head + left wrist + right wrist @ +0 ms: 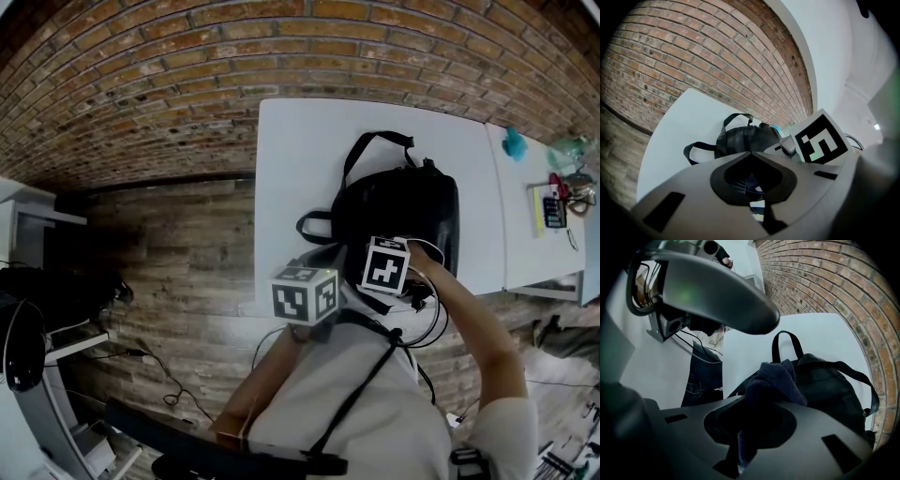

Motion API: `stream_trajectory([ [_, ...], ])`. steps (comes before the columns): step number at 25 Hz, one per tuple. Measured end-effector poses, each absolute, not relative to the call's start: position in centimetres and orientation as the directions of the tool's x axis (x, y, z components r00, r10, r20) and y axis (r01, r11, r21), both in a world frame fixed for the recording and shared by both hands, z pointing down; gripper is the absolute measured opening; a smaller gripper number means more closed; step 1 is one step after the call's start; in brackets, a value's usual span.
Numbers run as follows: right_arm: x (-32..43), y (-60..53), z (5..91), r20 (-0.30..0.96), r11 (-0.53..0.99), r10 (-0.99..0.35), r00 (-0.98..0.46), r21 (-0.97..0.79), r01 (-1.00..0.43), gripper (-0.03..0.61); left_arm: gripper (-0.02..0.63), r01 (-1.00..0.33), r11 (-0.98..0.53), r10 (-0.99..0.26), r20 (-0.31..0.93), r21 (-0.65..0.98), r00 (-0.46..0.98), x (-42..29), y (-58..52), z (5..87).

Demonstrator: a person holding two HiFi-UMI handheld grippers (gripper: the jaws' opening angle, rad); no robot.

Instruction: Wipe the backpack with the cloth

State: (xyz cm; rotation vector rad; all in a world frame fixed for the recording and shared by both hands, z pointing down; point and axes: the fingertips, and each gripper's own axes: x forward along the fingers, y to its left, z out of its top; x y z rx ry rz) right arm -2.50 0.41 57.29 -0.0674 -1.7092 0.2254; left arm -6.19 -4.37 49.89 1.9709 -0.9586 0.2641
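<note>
The white table carries the job, and the black backpack lies flat on it towards the near edge, its top handle pointing away from me, so its broad face is up and easy to reach. My right gripper is the working one: its jaws are clamped on the dark blue cloth, which bunches out ahead of them just over the near side of the backpack. I judge that wad is left proud so fabric, not plastic, meets the bag. Whether it already touches, I cannot tell. My left gripper sits back by the table edge, apart from the backpack, jaws together with nothing I can make out between them. I take it to be spare, ready to steady the bag if it slides.
</note>
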Motion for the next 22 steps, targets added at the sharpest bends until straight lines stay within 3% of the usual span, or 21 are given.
stream_trajectory([
  [22, -2.2, 3.1, 57.7, 0.961, 0.964, 0.23, -0.153, -0.247, -0.096, 0.046, 0.005, -0.707, -0.311, -0.502, 0.521, 0.635, 0.69, -5.9, -3.9, 49.9],
])
